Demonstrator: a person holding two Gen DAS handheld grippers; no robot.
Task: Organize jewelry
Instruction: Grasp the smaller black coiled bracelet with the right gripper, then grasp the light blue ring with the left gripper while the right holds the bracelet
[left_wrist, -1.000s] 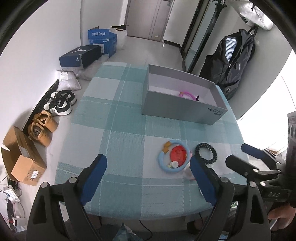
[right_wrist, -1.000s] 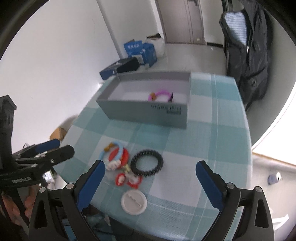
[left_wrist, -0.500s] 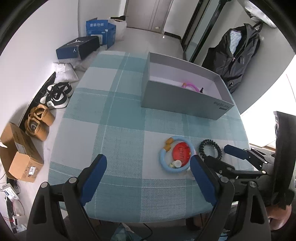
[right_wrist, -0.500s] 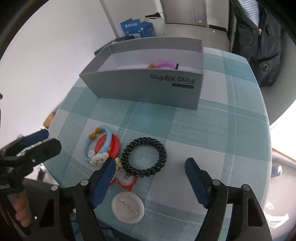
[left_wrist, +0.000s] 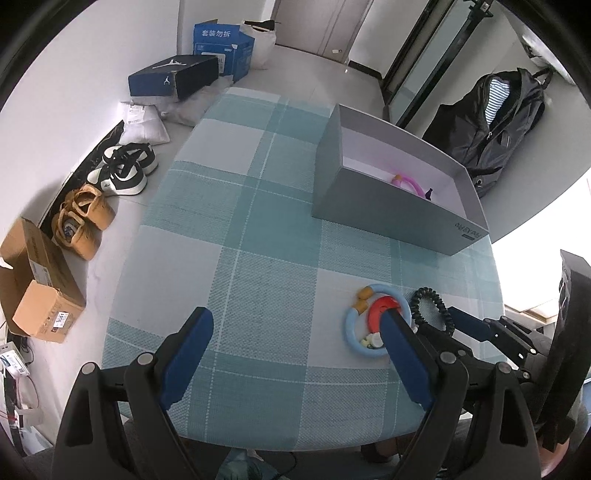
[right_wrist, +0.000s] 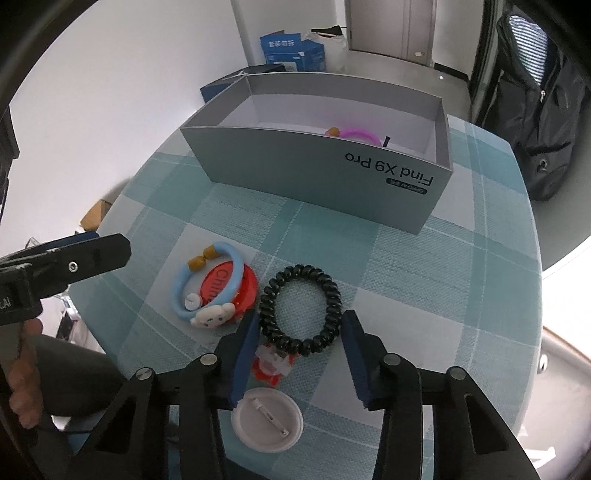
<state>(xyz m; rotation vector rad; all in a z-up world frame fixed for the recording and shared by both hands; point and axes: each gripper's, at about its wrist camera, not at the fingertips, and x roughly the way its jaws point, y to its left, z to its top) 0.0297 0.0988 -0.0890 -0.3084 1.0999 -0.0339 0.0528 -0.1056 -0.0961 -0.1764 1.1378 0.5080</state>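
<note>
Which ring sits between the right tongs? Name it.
The black coil ring: it lies between the open right tongs. The blue ring lies left, the pink one in the box.

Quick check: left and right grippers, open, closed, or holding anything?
Left gripper: open, holding nothing.
Right gripper: open, fingers either side of the black coil hair tie, not yet shut on it.

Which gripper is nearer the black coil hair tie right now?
Right. The right gripper straddles the black coil hair tie, open; the left gripper hovers open off to its left, beyond the blue bracelet.
</note>
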